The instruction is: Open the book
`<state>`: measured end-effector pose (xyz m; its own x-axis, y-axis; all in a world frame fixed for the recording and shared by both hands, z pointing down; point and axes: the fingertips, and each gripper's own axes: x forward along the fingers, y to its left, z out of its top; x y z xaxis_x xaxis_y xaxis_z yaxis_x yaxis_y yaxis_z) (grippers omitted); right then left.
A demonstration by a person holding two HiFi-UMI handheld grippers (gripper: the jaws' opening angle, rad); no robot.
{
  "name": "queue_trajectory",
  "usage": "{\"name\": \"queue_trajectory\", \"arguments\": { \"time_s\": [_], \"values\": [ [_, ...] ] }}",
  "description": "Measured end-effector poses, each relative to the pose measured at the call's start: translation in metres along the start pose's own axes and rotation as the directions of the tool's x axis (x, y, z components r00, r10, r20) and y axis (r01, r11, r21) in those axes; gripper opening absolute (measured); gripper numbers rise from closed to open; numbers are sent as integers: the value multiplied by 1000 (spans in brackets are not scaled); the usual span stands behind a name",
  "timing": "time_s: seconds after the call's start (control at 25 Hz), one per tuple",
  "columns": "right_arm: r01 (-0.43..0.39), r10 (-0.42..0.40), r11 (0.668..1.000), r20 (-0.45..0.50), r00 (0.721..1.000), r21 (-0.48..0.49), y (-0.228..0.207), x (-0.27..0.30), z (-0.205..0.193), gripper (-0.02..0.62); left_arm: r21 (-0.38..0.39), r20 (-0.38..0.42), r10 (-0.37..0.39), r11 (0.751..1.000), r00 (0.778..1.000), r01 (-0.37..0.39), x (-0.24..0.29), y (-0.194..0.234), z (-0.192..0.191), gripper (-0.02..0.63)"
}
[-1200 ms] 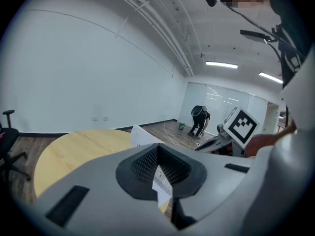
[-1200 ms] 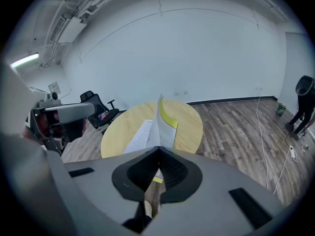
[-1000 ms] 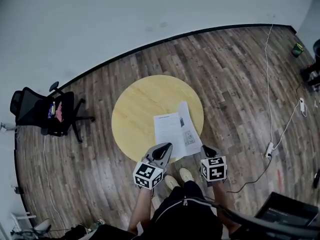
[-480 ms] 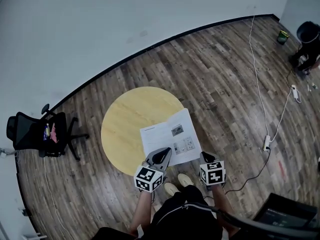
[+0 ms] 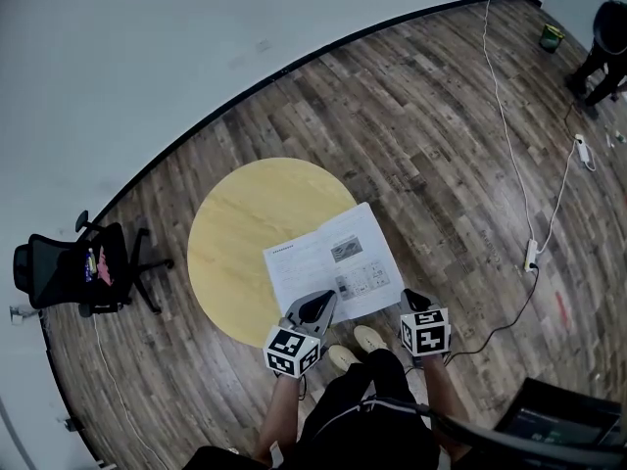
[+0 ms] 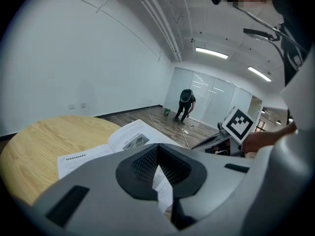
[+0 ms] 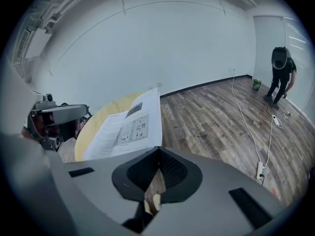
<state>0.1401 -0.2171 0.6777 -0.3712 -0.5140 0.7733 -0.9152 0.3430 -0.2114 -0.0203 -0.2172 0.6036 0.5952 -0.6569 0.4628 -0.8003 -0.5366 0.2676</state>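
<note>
The book is spread open, white printed pages up, over the near edge of the round yellow table. My left gripper is at its near left corner, shut with a page edge pinched between the jaws; the pages stretch away to the left. My right gripper is at the book's near right corner. In the right gripper view the jaws are shut where the right page's edge runs into them.
A black office chair stands left of the table. A white cable runs across the wood floor to a power strip on the right. A person bends over at the far right. My shoes are near the table's edge.
The book has gone from half folded, its right leaf raised, to spread wide and flat. Both grippers have come lower and moved apart with its corners.
</note>
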Motion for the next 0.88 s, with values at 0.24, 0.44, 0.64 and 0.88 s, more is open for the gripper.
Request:
{"name": "queue_trajectory", "arguments": {
  "time_s": [0.24, 0.44, 0.64, 0.88],
  "values": [
    [4, -4, 1000, -53, 999, 0, -13, 27, -15, 8, -51, -57, 23, 998, 998, -26, 12, 18, -32, 0],
    [-1, 0, 1000, -95, 995, -3, -16, 50, -28, 8, -82, -95, 32, 996, 995, -40, 21, 30, -54, 0],
    [-8, 10, 1000, -124, 992, 15, -18, 67, -41, 8, -90, -116, 33, 995, 993, -44, 25, 40, -66, 0],
    [-8, 12, 1000, -142, 990, 29, -20, 79, -52, 8, -92, -139, 43, 994, 989, -57, 25, 48, -76, 0]
  ]
}}
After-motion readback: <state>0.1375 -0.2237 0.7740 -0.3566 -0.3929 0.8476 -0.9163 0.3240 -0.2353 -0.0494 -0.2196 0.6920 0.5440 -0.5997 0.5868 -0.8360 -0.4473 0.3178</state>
